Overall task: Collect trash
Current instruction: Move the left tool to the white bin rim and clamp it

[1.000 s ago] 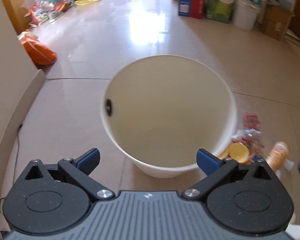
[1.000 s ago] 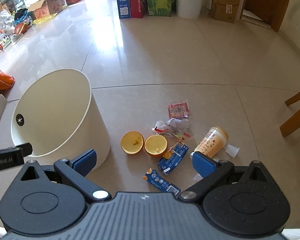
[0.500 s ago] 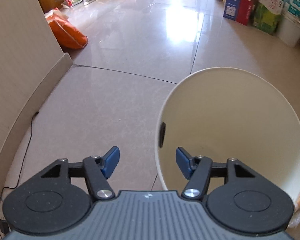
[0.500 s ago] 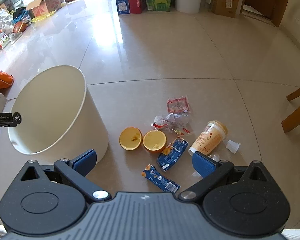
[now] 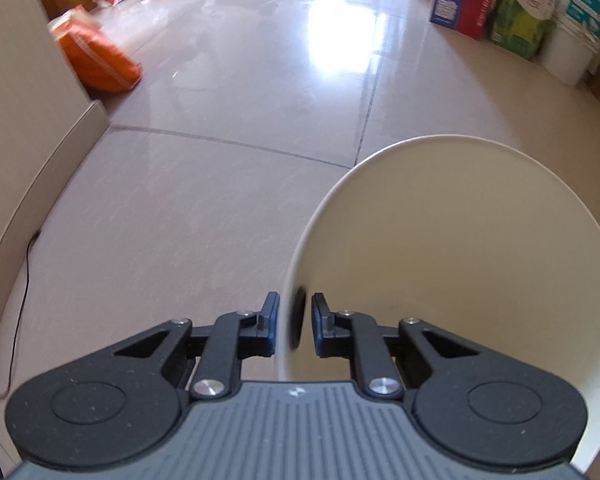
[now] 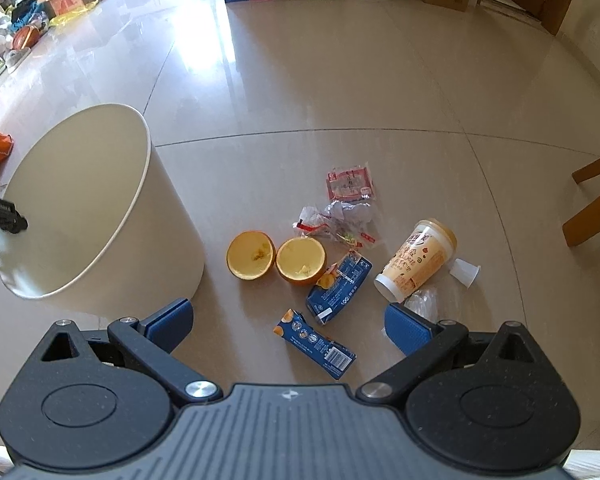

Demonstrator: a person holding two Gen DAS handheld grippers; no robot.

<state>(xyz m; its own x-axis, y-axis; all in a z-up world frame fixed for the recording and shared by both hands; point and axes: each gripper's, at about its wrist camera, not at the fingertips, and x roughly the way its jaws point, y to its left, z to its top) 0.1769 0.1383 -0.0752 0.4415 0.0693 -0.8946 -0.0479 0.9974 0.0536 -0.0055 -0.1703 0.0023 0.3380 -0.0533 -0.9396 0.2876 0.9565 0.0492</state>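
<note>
Left gripper (image 5: 293, 326) fingers straddle the near rim of the white bin (image 5: 452, 248), nearly closed on it, one finger outside, one inside; right gripper (image 6: 286, 320) fingers spread wide, empty, blue carton (image 6: 315, 343) between them, orange halves (image 6: 276, 258) beyond.
</note>
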